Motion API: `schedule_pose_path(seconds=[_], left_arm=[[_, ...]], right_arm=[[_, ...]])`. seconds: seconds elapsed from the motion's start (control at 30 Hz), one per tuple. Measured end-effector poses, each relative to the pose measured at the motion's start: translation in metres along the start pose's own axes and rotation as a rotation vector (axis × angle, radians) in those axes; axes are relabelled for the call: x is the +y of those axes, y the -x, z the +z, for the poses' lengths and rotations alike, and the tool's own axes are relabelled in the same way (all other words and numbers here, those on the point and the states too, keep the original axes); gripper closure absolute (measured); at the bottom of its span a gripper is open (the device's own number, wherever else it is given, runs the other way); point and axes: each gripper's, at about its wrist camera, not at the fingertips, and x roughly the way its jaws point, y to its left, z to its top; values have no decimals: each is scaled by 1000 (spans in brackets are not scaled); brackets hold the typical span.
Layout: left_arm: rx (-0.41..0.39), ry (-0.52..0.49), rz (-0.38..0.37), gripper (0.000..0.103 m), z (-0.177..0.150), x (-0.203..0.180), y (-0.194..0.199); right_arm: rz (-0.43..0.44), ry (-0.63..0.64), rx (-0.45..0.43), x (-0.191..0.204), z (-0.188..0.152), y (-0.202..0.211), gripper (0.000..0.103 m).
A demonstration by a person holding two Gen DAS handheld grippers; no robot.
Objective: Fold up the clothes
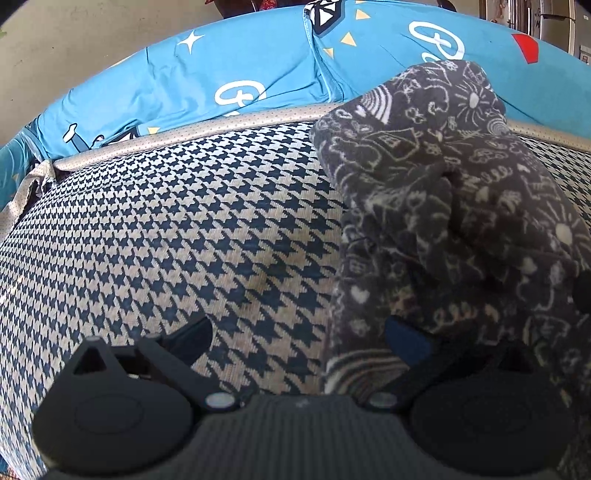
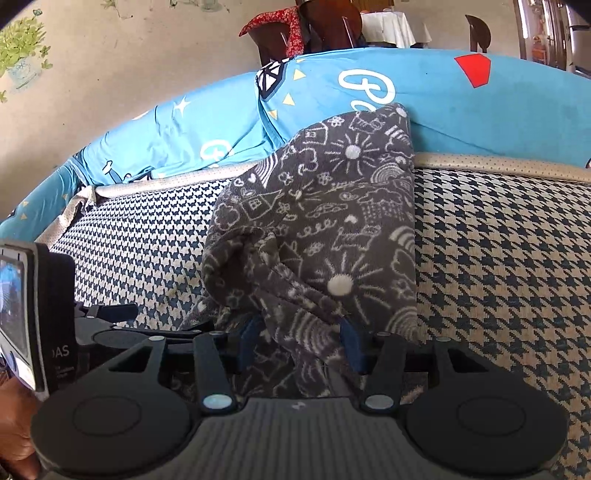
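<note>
A dark grey fleece garment [image 1: 436, 192] printed with white doodles lies bunched on the houndstooth surface [image 1: 166, 221]. My left gripper [image 1: 299, 336] is open. Its left finger hangs over bare houndstooth and its blue-padded right finger [image 1: 406, 341] touches the garment's near left edge. In the right wrist view the garment [image 2: 332, 229] runs from the far rim down to my right gripper [image 2: 301, 343]. That gripper is shut on a thick fold of its near edge, with fabric bunched between both blue pads [image 2: 351, 343].
A blue cartoon-print cushion [image 2: 480, 110] lines the far side behind a beige padded rim [image 2: 498, 164]. The left gripper's body and camera screen [image 2: 22, 310] sit at the right view's left edge, above a hand [image 2: 14, 424]. Chairs [image 2: 325, 26] stand beyond.
</note>
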Motion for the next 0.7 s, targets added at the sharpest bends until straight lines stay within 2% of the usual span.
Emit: schedule_pose_path(seconds=[0.33,0.7], left_arm=[[-28,43,-33,0,-26,8,28],[-31,20,-86,0,-69,5,60]], right_arm=[[-11,-34,-90,-10,-20,50,53],[-93,-133,-127,-46,-47,96,53]])
